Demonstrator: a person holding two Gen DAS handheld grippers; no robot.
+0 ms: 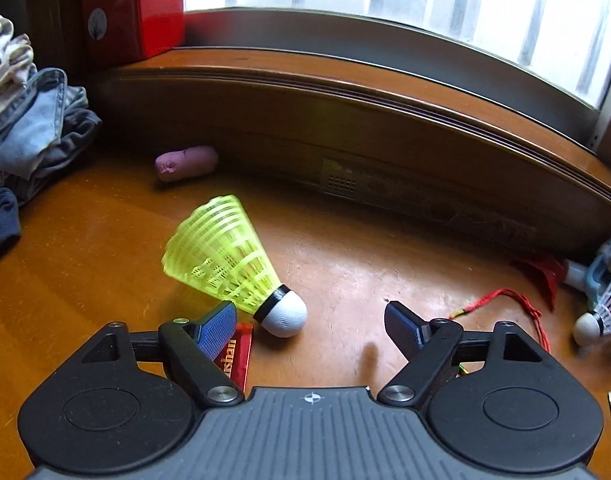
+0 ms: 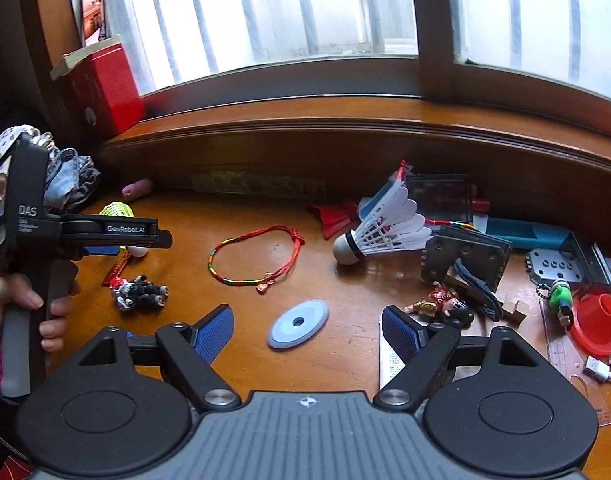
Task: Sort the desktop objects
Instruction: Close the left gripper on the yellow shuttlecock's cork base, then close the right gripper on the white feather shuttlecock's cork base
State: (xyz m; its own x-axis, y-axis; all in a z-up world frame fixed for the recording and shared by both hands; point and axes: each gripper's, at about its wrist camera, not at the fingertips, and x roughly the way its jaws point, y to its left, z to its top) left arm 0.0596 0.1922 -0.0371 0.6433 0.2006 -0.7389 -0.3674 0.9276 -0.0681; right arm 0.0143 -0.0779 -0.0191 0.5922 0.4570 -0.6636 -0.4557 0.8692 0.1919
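A yellow plastic shuttlecock [image 1: 221, 256] lies on its side on the wooden desk [image 1: 85, 264], its white cork [image 1: 285, 318] pointing toward me. My left gripper [image 1: 310, 306] hovers open just over it. The cork sits inside the gap near the left finger [image 1: 217, 326], and no pad presses on it. My right gripper [image 2: 305, 309] is open too, empty, above a round blue disc [image 2: 298, 323]. A white feather shuttlecock [image 2: 379, 232] lies further right. A red string bracelet [image 2: 253, 256] rests mid-desk.
A red packet [image 1: 237, 354] lies under the left finger, a pink eraser [image 1: 185, 162] near the sill. Folded jeans [image 1: 33, 128] and a red box [image 1: 145, 4] stand at the left. Small figures [image 2: 139, 292], metal blocks [image 2: 465, 256], a red cone [image 2: 597, 324] and a cable [image 2: 603, 370] crowd the right.
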